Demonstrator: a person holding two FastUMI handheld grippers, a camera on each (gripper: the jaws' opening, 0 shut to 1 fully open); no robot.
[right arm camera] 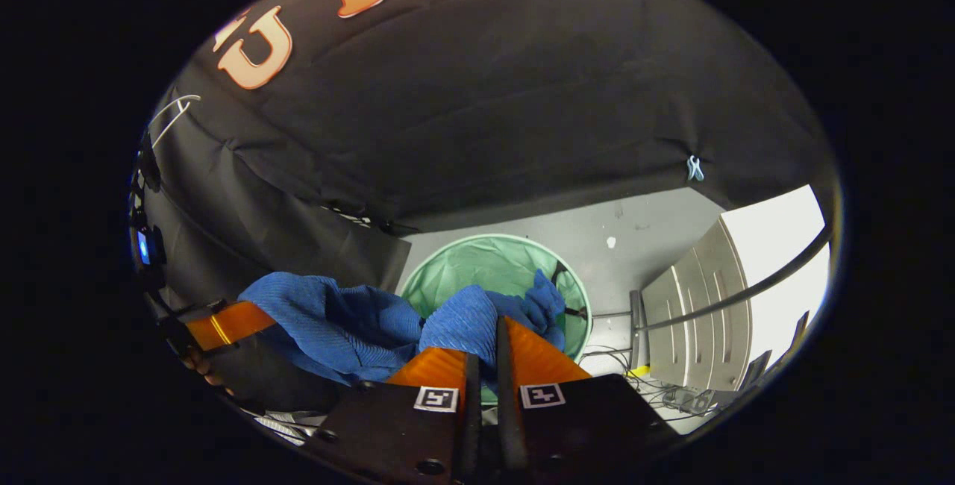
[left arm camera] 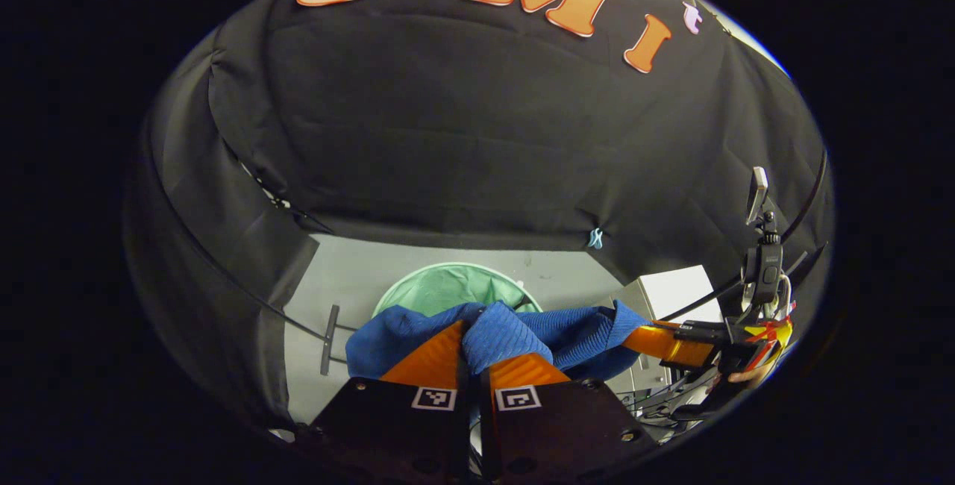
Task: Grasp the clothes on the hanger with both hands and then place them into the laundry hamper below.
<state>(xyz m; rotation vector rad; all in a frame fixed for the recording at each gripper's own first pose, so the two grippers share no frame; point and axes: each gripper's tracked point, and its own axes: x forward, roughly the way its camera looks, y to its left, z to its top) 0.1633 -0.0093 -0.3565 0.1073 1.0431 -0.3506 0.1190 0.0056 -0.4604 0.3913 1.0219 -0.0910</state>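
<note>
A blue ribbed garment (left arm camera: 522,332) hangs stretched between both grippers, above the green mesh laundry hamper (left arm camera: 440,287). My left gripper (left arm camera: 471,362) is shut on a bunched fold of the cloth. Off to the right in the left gripper view, the other gripper (left arm camera: 664,343) pinches the far end of the cloth. In the right gripper view, my right gripper (right arm camera: 485,354) is shut on the blue garment (right arm camera: 336,324), which drapes leftward to the other gripper's orange finger (right arm camera: 227,324). The hamper (right arm camera: 489,265) stands open on the floor just beyond and below.
A white cabinet (right arm camera: 709,313) stands right of the hamper, with cables on the floor (right arm camera: 634,373) at its foot. A dark curved rail (right arm camera: 746,287) crosses in front of it. Grey floor (right arm camera: 642,227) surrounds the hamper. A phone on a mount (left arm camera: 759,246) sits at the right.
</note>
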